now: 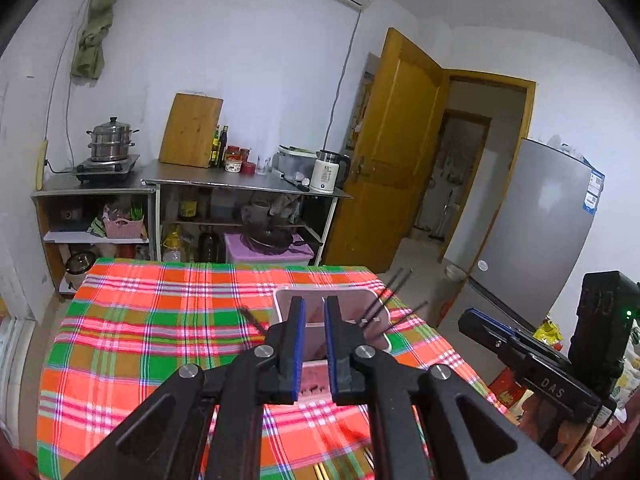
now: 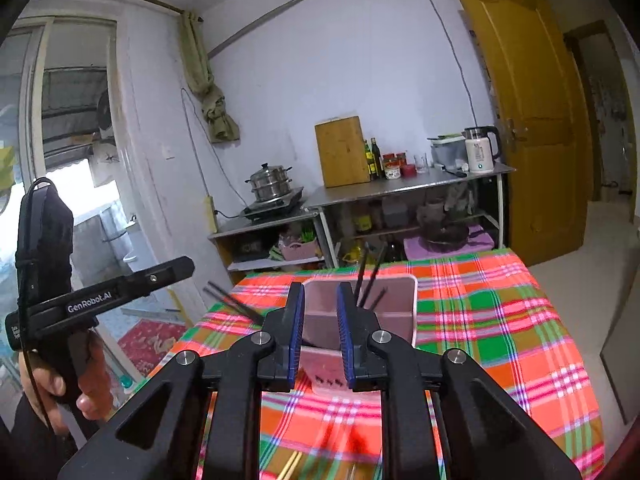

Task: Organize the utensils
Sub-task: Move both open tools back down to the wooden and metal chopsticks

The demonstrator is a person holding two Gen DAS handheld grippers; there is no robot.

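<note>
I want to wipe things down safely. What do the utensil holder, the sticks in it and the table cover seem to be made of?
Utensil holder: probably smooth pink plastic, with a soft sheen and rounded rim. Dark chopsticks: thin, black, matte; material unclear. Tablecloth: looks like woven plaid fabric, though coated cloth is possible.

A red, green and white plaid tablecloth (image 1: 160, 340) lies under a pink holder (image 2: 396, 312) of black chopsticks (image 2: 370, 280); mustard-yellow door (image 2: 536, 120) at right.

Black tongs (image 2: 320, 324) — blue pads (image 2: 343, 320), silver screws (image 2: 380, 336) — white "GenRobot.AI" lettering.
</note>
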